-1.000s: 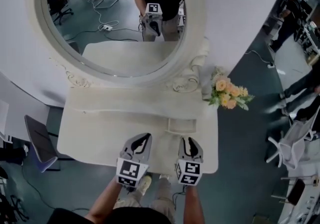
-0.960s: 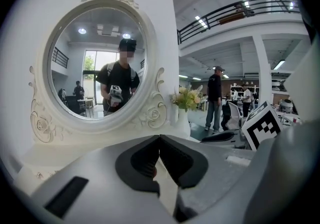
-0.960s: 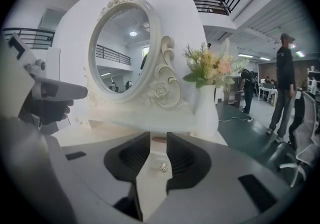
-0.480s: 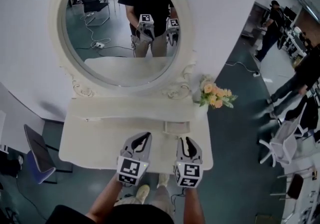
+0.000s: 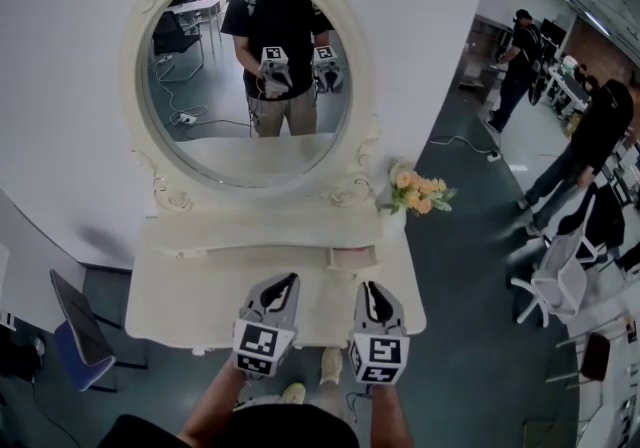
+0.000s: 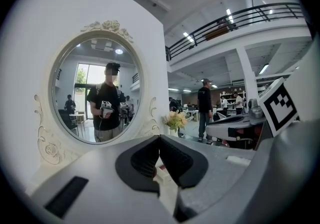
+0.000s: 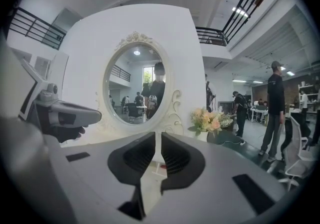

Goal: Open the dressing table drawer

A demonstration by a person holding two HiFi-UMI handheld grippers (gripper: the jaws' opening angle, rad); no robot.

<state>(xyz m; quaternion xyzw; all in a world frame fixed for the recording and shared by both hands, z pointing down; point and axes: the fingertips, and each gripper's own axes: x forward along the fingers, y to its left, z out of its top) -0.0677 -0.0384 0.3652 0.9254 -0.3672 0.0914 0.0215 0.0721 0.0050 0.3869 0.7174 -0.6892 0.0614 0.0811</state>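
The white dressing table (image 5: 190,291) stands against the wall under an oval mirror (image 5: 250,76). Its small drawer (image 5: 352,257), at the right of the raised back shelf, stands pulled out with something reddish inside. Both grippers hover side by side above the table's front edge, short of the drawer and touching nothing. My left gripper (image 5: 289,281) (image 6: 159,139) has its pads together, with nothing in them. My right gripper (image 5: 369,287) (image 7: 156,137) has just been closing; only a narrow slit is left between its pads, with nothing in it.
A vase of peach flowers (image 5: 415,192) stands at the table's back right corner. A blue chair (image 5: 75,331) is on the floor to the left, a white office chair (image 5: 555,281) to the right. People (image 5: 590,146) walk at the far right.
Both grippers have risen and the view has drawn back, so the table looks smaller and the whole mirror shows. The right jaws have narrowed. The drawer stays pulled out.
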